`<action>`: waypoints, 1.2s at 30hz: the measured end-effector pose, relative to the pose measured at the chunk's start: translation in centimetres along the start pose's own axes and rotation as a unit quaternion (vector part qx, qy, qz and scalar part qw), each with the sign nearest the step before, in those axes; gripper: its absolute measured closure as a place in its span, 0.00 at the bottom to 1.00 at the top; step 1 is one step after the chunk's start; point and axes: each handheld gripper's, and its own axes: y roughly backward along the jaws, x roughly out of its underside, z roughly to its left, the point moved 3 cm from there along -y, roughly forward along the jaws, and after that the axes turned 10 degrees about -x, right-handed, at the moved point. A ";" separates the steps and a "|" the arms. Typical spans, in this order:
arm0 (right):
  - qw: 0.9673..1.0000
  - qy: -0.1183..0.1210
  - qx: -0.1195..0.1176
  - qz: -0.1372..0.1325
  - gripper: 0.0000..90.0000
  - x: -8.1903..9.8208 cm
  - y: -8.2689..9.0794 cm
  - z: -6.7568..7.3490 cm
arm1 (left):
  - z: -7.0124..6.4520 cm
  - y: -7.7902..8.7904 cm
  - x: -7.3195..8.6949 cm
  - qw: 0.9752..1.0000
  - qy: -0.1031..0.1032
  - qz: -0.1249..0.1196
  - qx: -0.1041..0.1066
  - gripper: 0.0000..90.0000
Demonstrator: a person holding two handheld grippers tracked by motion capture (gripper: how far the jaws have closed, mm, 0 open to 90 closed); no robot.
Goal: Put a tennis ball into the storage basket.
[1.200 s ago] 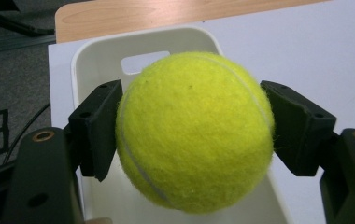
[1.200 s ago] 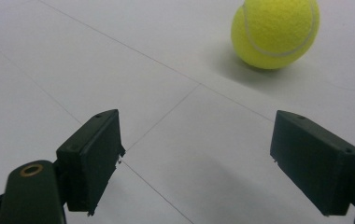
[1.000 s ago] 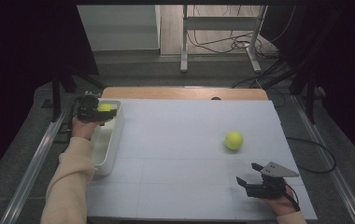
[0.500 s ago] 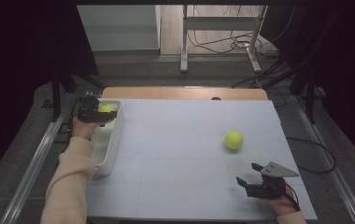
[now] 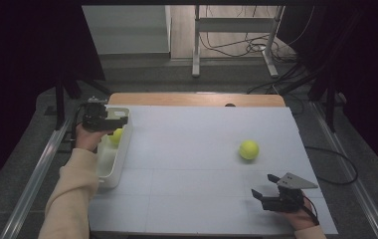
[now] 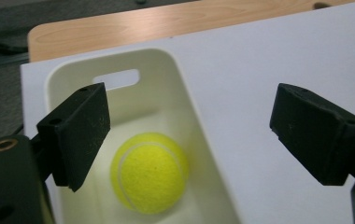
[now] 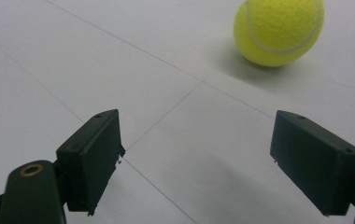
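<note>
Now the left gripper (image 5: 111, 121), whose jaws have just been opening, is seen spread and empty above a fuzzy yellow tennis ball (image 6: 148, 172) lying in the white plastic bin (image 6: 180, 98). The right gripper (image 5: 265, 193), also spread, is placed lower right in the high view, nearer the second yellow tennis ball (image 5: 249, 149) on the white table (image 5: 187, 169), up and slightly left of it.

no readable text, label, brand, number or sign appears in any view. the fuzzy yellow tennis ball (image 6: 148, 173) lying in the white plastic bin (image 6: 185, 112) shows a pale curved seam and no logo. the second fuzzy yellow tennis ball (image 7: 278, 29) on the white tabletop (image 5: 202, 149) shows a seam alone.
</note>
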 end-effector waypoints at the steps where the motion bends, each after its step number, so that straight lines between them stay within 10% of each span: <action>1: 1.000 0.000 0.000 0.000 0.19 0.0 0.0 0.0 | -0.2 0.2 0.0 1.000 0.000 -0.004 0.007 0.14; 18: 1.000 -0.002 -0.001 -0.002 0.19 -0.1 0.0 0.0 | -2.8 3.0 0.7 0.996 -0.026 -0.050 0.062 0.16; 36: 1.000 -0.014 0.006 -0.005 0.19 -0.3 -0.2 -0.4 | -6.8 4.7 2.3 0.985 -0.059 -0.074 0.141 0.16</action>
